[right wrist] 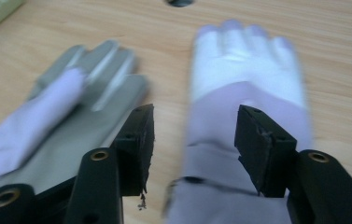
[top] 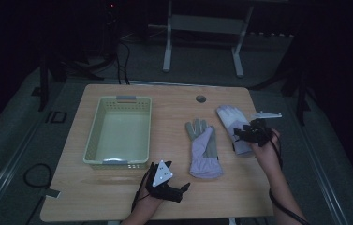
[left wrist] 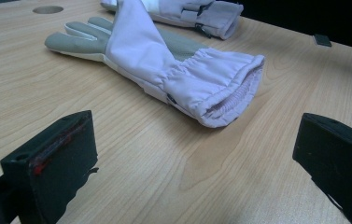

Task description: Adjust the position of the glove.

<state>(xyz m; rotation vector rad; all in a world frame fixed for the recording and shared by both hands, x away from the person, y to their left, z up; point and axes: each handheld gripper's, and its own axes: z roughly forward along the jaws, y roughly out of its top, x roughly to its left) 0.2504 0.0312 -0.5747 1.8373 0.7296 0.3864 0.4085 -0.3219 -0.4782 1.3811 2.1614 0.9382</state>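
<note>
Dim light swallows the room beyond the worktop, and the right gripper view blurs both gloves. The right tongs sit over the cuff of the far glove at 3 o'clock, hiding part of it; their jaws stand apart on either side of the cuff, and whether they touch the fabric cannot be told. The left tongs, at 6 o'clock, gape wide and hold nothing, facing the near glove at centre. The pale basket at 9 o'clock looks empty.
</note>
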